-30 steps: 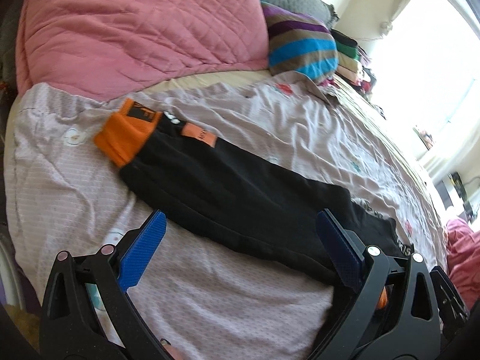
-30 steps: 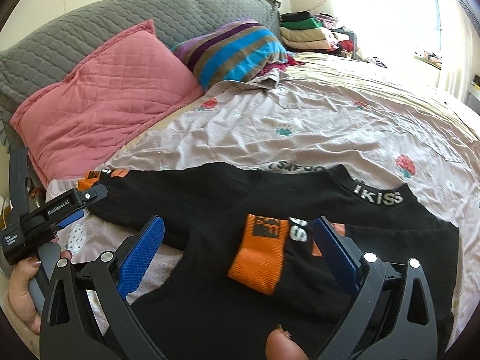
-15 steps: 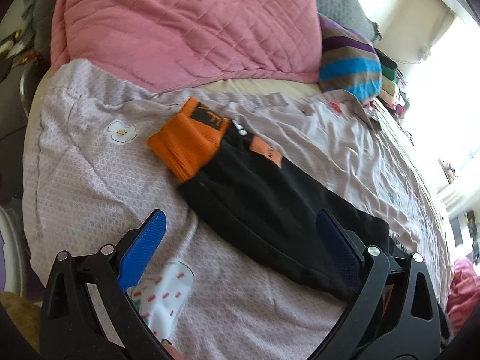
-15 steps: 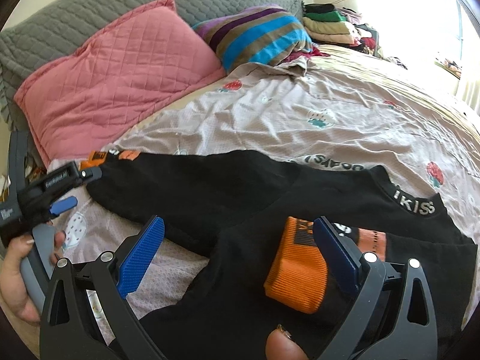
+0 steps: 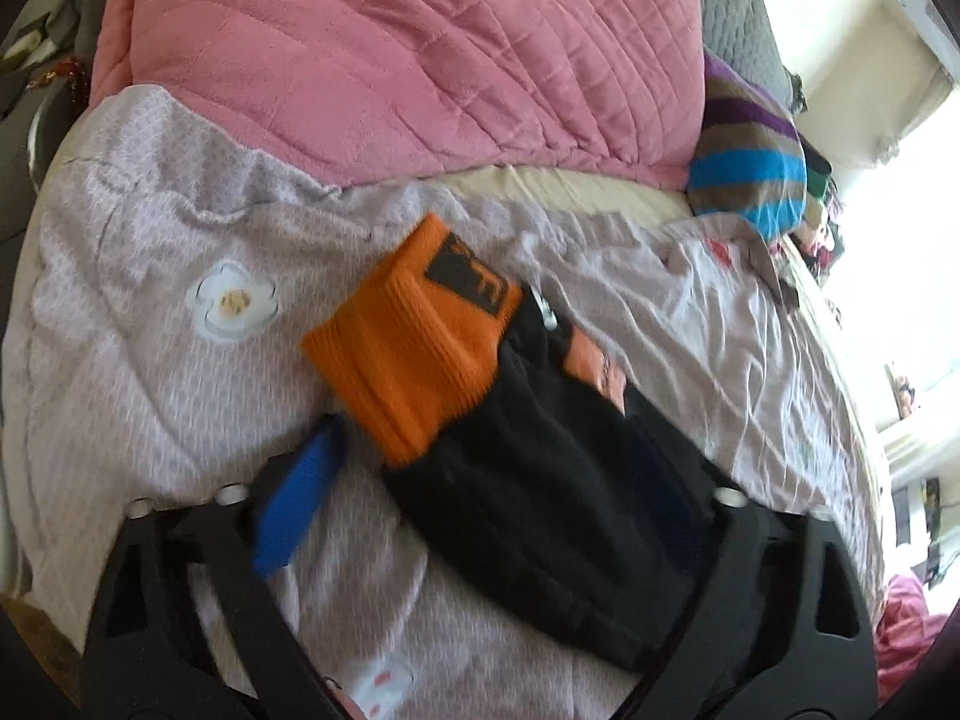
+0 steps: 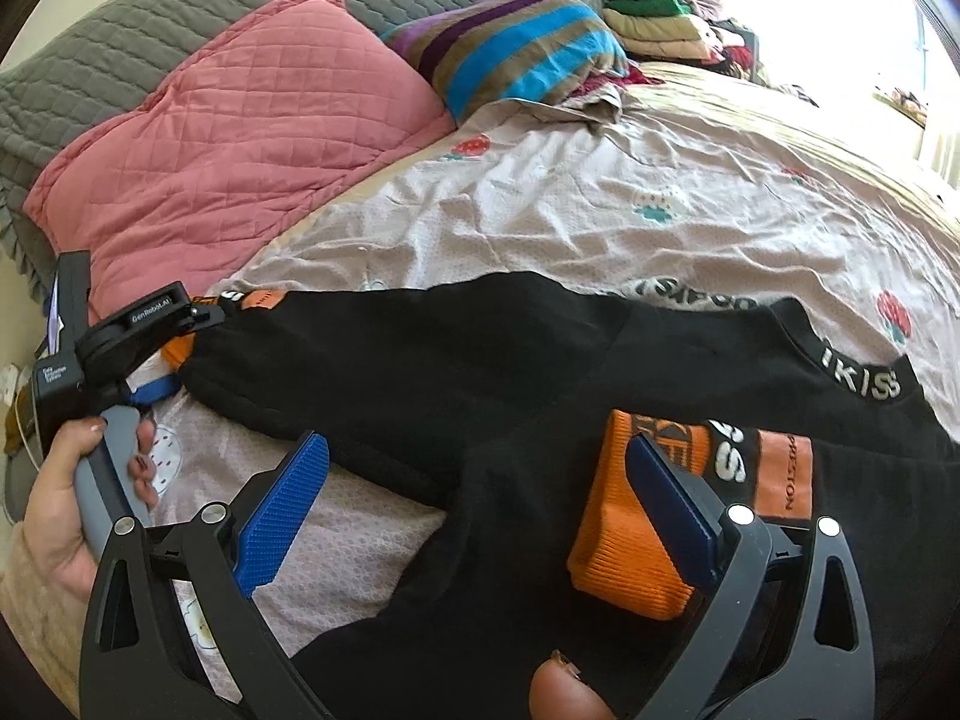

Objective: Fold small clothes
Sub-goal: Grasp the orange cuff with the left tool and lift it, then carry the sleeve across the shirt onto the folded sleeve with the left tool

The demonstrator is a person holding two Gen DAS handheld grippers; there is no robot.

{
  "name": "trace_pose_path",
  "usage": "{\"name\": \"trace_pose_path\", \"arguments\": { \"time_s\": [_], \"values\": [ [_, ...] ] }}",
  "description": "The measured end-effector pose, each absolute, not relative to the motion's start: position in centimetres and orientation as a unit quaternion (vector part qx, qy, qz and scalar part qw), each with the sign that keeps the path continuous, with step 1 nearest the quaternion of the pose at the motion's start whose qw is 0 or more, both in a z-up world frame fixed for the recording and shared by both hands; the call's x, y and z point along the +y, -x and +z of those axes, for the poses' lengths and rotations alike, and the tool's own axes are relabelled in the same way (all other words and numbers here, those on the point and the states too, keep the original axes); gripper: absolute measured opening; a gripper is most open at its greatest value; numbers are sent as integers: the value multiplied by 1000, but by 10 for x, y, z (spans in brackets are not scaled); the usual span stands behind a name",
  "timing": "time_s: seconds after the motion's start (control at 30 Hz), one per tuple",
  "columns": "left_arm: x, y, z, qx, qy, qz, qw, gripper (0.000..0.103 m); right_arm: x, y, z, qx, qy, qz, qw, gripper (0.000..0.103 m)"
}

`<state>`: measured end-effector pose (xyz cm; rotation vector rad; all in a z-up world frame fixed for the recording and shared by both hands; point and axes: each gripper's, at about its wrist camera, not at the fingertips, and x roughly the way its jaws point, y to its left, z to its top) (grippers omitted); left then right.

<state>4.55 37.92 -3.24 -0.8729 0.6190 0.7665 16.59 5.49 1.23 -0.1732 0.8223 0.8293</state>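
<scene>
1. Bedsheet point(image 6: 690, 222): pale, wrinkled, small prints, covers the bed under everything. Grey quilted cover point(image 6: 180, 18) runs along the head end.
2. Pink quilted pillow point(image 5: 420, 54) sits at the head, touching the sheet edge. Striped pillow point(image 6: 516, 48) lies just beside it, and a stack of folded clothes point(image 6: 654, 24) sits beyond that.
3. Black sweatshirt point(image 6: 450, 360): lies spread flat on the sheet right in front of you. Its neckband with white lettering is toward the right in the right wrist view.
4. Left sleeve point(image 5: 540, 492) stretches straight out toward the pink pillow. Its orange cuff point(image 5: 414, 336) lies flat on the sheet.
5. Right sleeve is folded in over the body, so its other orange cuff point(image 6: 624, 534) rests on the black fabric.
6. Your left gripper point(image 5: 486, 486): jaws closing, sleeve just behind the cuff sits between them. Blue pads are not pressing it yet. Frame is motion-blurred.
7. Your right gripper point(image 6: 480, 498): jaws spread wide, nothing pinched. The right pad point(image 6: 672, 498) touches the folded-in cuff's edge; the other pad is over the sheet and sleeve edge.
8. Your left hand point(image 6: 78, 498) wraps the grey handle at the bed's left edge.
</scene>
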Motion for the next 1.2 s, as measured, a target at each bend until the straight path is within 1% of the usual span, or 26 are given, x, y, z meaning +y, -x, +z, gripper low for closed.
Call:
{"name": "trace_pose_path", "arguments": {
  "time_s": [0.03,0.07,0.1,0.13,0.2,0.33,0.37,0.53,0.73,0.97,1.2],
  "values": [
    [382,-46,-34,285,409,358,789,65,53,-167,12,390,78,387,832,99],
    [385,-47,-36,283,413,360,787,54,50,-168,11,391,77,381,834,99],
    [388,-47,-39,281,421,364,782,49,48,-169,11,392,76,374,837,99],
    [391,-46,-41,277,428,366,779,46,45,-170,11,391,76,366,841,99],
    [396,-44,-43,268,437,365,777,30,39,-171,11,390,71,358,845,99],
    [395,-43,-39,256,440,346,787,19,24,-172,12,398,53,346,848,99],
    [393,-41,-34,245,443,337,794,11,22,-172,13,398,50,343,850,99],
    [372,-32,-6,195,433,293,830,11,-1,-163,18,380,43,320,867,99],
    [329,-25,24,157,400,229,874,10,-34,-161,17,384,15,300,873,99],
    [281,-36,47,144,367,160,905,9,-74,-165,21,383,-8,270,883,99],
    [237,-44,61,150,346,109,920,9,-113,-170,24,386,-36,248,888,99]
  ]
}}
